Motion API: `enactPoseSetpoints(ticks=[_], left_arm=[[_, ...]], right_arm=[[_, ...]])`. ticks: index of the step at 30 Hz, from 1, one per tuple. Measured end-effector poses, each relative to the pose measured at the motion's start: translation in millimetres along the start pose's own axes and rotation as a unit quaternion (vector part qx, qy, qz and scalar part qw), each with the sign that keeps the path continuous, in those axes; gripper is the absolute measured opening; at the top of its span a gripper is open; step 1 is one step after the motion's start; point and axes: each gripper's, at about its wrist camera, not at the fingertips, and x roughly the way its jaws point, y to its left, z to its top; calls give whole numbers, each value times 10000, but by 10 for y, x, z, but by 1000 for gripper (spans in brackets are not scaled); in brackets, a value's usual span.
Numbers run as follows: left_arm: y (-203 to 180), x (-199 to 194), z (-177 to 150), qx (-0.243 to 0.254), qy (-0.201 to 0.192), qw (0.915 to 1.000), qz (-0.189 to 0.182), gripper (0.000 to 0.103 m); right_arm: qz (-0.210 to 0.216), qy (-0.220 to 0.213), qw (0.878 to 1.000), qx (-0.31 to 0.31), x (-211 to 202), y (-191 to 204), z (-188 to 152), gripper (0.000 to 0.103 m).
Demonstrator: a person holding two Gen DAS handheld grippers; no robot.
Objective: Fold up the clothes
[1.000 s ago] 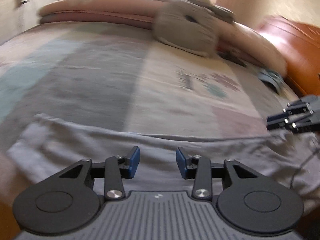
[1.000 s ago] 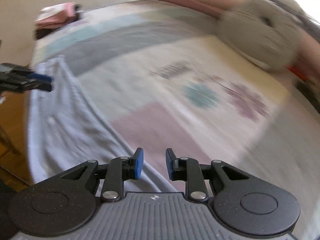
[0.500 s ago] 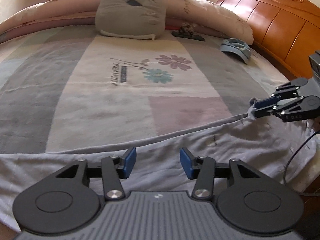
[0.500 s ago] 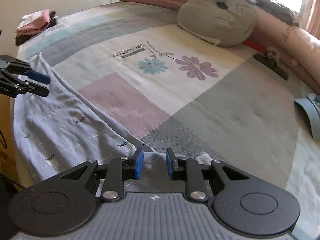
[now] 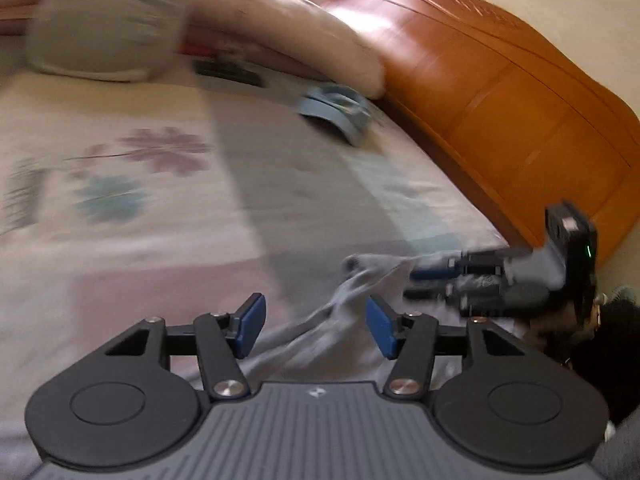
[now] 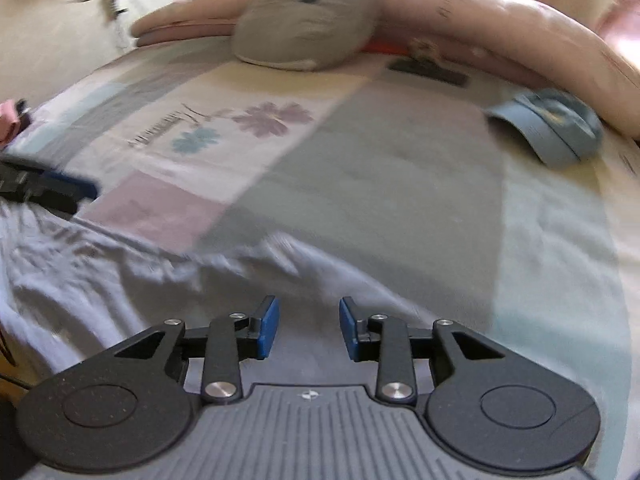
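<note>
While both tongs open empty, pale grey garment (image 6: pixel 120 264) rumpled, creased, bunched on bed (image 6: pixel 360 184)

Motion smears nearly everything ahead of me. The printed lettering (image 6: pixel 160 130) on the bed cover is unreadable. The grey cushion (image 5: pixel 108 28) is a blur, cut off by the top edge. My right tool (image 5: pixel 416 284) streaks across the grey garment (image 5: pixel 348 296), so I cannot tell whether its pads touch cloth. My left tool (image 6: pixel 86 192) is cropped by the right view's edge.
</note>
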Motion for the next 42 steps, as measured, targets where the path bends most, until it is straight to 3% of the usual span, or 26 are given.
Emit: enactPoseSetpoints(ticks=[4,8,15,18,26,38,42], left_arm=[[-143,636,130,185,368,9985,-350,55],[-267,997,93,326,629,9965,-439,55],[-495,966,30,637,545,9955,-435,56],[-612,927,21,882,550,9932,-521,61],[-703,864,-35,1001,561,9919,-548,62],[-520,898,-162,800,856,9922,-425,63],[-537,1069,-7,795,934,9899,-704,65]], right_arm=[[-237,81,9984,511,-101,-135,-345,38],[-338,17,9948,965,-212,-229,-608,39],[-275,-243,9891,1427,-279,-286,-794,42],[-187,-313,9873,1544,-270,-316,-805,46],[-192,-276,9896,1400,-252,-286,-759,48],[-188,-279,9901,1360,-223,-271,-739,54],[-217,-289,9898,1381,-219,-261,-732,54]])
